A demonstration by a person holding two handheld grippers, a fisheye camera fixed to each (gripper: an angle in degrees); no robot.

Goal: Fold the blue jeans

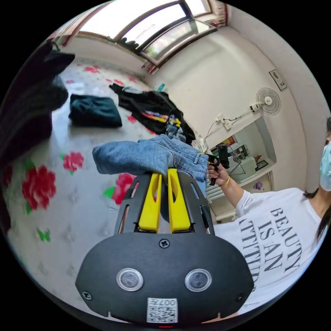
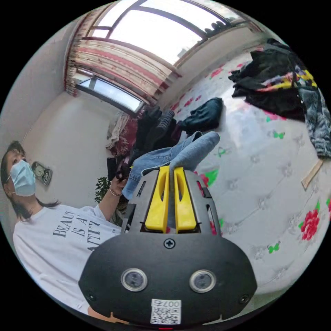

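1. Left hand-held gripper (image 1: 164, 172): yellow jaws nearly together, denim pinched between them. It holds the blue jeans (image 1: 148, 157) near the middle of the bundle, lifted clear of the bed (image 1: 69, 207).
2. Right hand-held gripper (image 2: 171, 169): jaws close together with a thin fold of the same jeans (image 2: 179, 151) running down between them. Clamped, as far as I can tell.
3. Jeans location: hanging in the air between the two grippers, above the flowered bed cover, not resting on it.
4. Progress, my read: jeans look already doubled over into a short bundle, so at least one fold seems in. Still left: lay it down flat, tidy it, release.
5. Left gripper view adds: the other gripper (image 1: 217, 162) in the person's hand at the waistband end, a wall fan (image 1: 268, 100), a folded dark garment (image 1: 94, 111) on the bed.
6. Right gripper view adds: a wall clock (image 2: 42, 173), striped curtains (image 2: 113, 67), a dark clothes pile (image 2: 276, 82) at the far side of the bed, more clothes heaped under the window.
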